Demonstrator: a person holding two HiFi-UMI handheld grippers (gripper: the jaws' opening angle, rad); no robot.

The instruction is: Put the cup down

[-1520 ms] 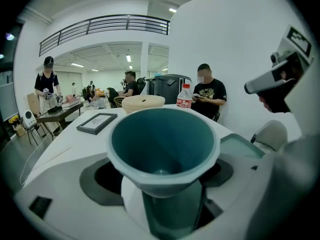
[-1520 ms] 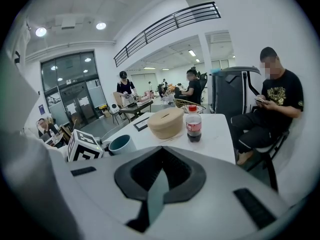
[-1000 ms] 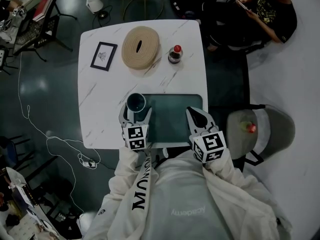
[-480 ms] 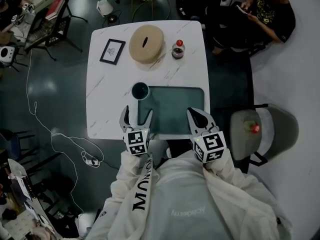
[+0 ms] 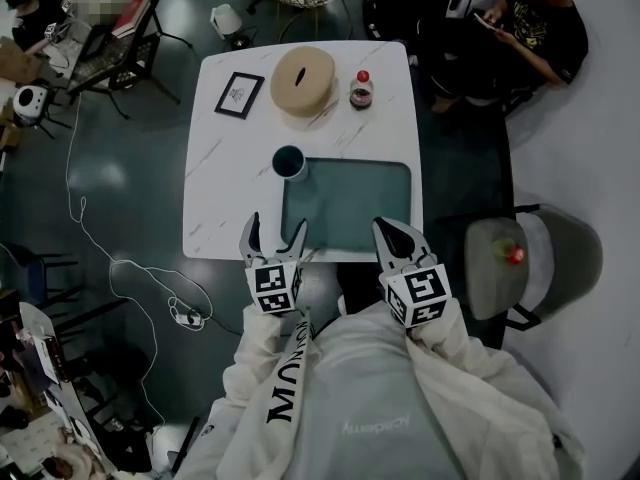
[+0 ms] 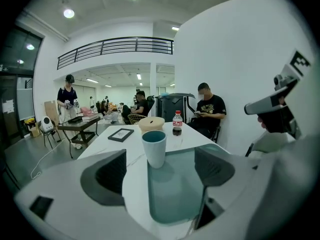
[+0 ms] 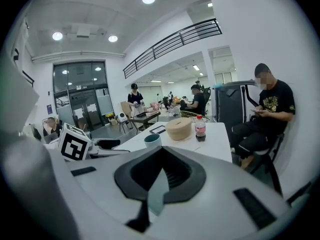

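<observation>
tall blue-grey cup stands upright, free, at far-left corner of dark teal mat. left gripper fingers apart, empty; right gripper fingers together. task looks done.

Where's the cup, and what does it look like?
Look at the white marble table, then at the dark teal mat on its near half. The cup stands at the mat's far left corner: pale outside, teal inside and open-topped, unlike the capped bottle and the tan round box behind it.
</observation>
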